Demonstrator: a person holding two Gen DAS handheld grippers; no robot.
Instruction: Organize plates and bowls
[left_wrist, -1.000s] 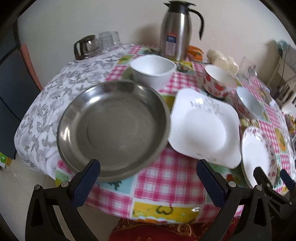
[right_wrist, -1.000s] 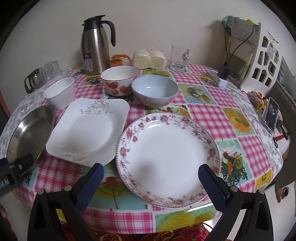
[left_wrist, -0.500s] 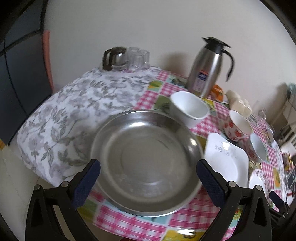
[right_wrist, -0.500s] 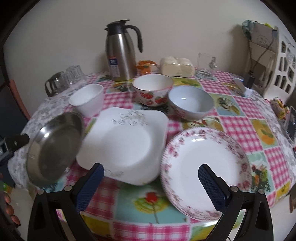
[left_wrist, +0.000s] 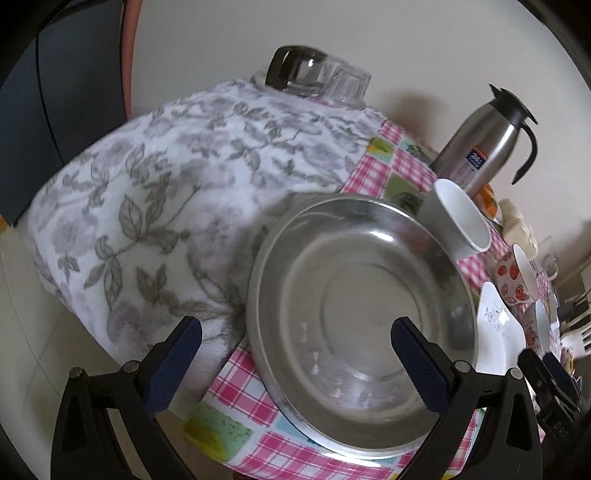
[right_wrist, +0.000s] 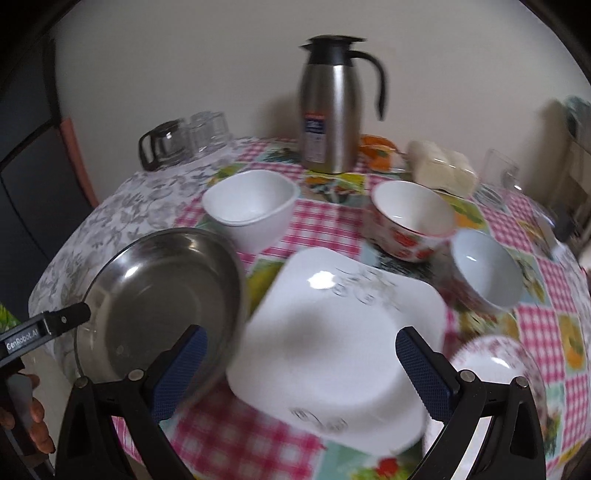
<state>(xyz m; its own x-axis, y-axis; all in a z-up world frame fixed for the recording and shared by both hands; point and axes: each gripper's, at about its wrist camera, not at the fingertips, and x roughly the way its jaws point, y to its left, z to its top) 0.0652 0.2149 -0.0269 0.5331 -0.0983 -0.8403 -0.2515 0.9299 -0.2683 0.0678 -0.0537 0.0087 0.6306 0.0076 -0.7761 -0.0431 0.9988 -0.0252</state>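
Showing only in the right view, the floral plate (right_wrist: 491, 365) sits beyond both grippers' spread jaws.

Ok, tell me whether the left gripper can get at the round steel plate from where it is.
Probably yes: the left gripper is open, its jaws straddling the round steel plate's near rim at the table edge, nothing between them.
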